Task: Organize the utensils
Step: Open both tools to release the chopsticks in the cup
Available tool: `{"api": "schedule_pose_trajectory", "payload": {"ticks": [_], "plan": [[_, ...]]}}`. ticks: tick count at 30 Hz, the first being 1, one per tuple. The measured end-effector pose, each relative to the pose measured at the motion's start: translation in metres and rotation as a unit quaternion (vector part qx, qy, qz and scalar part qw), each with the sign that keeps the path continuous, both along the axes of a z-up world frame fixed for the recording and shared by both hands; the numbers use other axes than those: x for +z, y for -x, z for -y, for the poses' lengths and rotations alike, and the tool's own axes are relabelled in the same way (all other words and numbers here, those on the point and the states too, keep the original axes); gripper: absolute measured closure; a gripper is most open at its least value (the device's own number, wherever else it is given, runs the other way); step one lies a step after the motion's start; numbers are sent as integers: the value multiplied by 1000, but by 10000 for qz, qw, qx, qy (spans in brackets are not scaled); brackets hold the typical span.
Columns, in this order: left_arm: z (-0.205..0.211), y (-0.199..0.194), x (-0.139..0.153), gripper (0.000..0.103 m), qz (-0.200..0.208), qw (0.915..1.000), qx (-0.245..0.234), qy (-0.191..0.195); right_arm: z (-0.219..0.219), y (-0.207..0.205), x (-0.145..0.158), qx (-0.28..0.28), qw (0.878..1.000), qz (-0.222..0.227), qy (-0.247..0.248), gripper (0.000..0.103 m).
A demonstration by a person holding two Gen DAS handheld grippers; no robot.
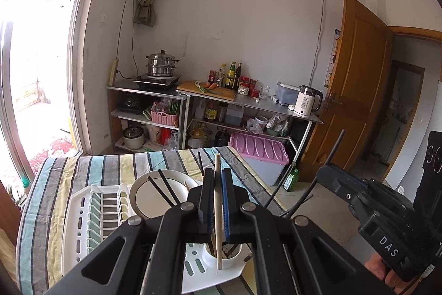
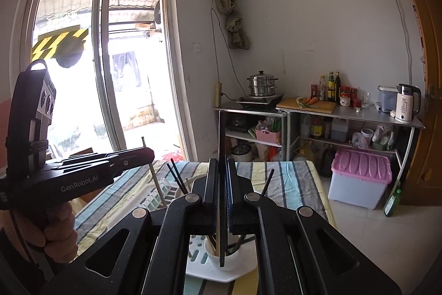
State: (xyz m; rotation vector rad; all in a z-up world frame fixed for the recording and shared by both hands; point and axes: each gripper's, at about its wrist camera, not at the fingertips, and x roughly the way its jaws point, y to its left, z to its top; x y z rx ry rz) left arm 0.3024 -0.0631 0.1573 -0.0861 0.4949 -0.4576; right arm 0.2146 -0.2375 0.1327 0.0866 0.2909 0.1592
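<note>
Striped-cloth desk (image 1: 83, 165) below: left gripper (image 1: 218, 201) jaws pinching pale wooden chopstick (image 1: 218, 212) upright, tip over white round holder cup (image 1: 221, 260); right gripper (image 2: 221, 198) pinching dark chopstick (image 2: 221, 156), likewise vertical above it.

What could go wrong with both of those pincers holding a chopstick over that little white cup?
1. The left gripper pinches a pale wooden chopstick whose tip hangs at the front rim of the white cup; released there, it might drop outside.
2. The right gripper holds a dark chopstick over the same cup, already crowded with sticks, so it could jam or tip the cup.
3. Both grippers work close together and might collide.
</note>
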Motion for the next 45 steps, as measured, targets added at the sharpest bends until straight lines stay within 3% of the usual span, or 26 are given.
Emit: {"api": "schedule_pose_trajectory", "payload": {"ticks": [9,30,45], "plan": [[14,-28,-13,98,-38,10000,-6,-20,3,-22,-5,-26,10000,-58,-23,98],[19,-53,-82,98,-735,9969,64,-264,17,-52,-52,-91,9972,-733,-116,98],[12,-49,-84,98,-703,9970,143,-300,20,-53,-57,-166,9961,-861,-118,98]]}}
